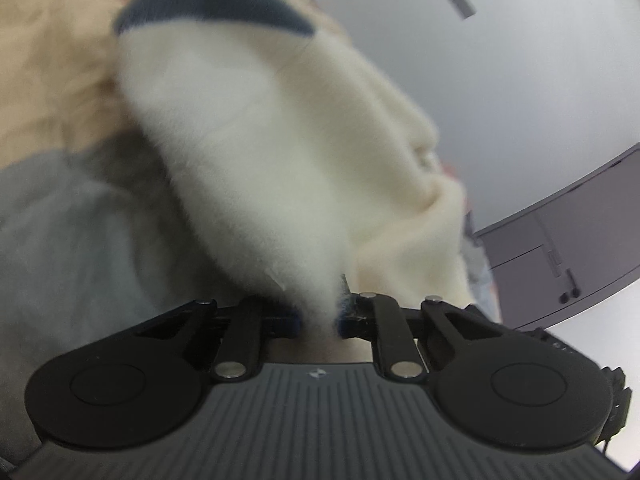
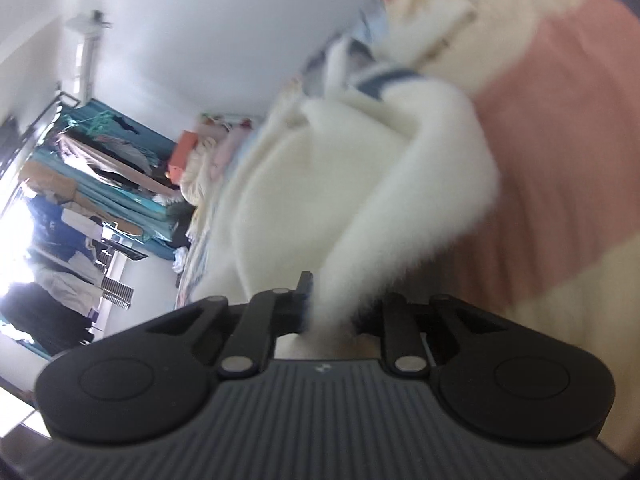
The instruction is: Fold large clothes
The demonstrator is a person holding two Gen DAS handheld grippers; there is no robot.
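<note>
Both the left gripper [image 1: 318, 316] and the right gripper [image 2: 330, 312] are pinching the fluffy white garment [image 1: 256, 152], lifting it above the bedding [image 2: 560, 120]; next I expect spreading it flat.

Fleece fills the way ahead of both sets of fingers.

From the left view, the white fleece [image 1: 256, 152] rises straight out of the fingers [image 1: 352, 312] and blocks the middle; tan cloth [image 1: 44, 68] and grey cloth [image 1: 80, 232] crowd the left side, while open air lies right, up to a grey cabinet [image 1: 568, 252]. From the right view, the fleece [image 2: 360, 168] again blocks the centre, pink-and-cream bedding [image 2: 560, 128] closes the right side, and open room lies left toward a cluttered rack [image 2: 100, 168].
</note>
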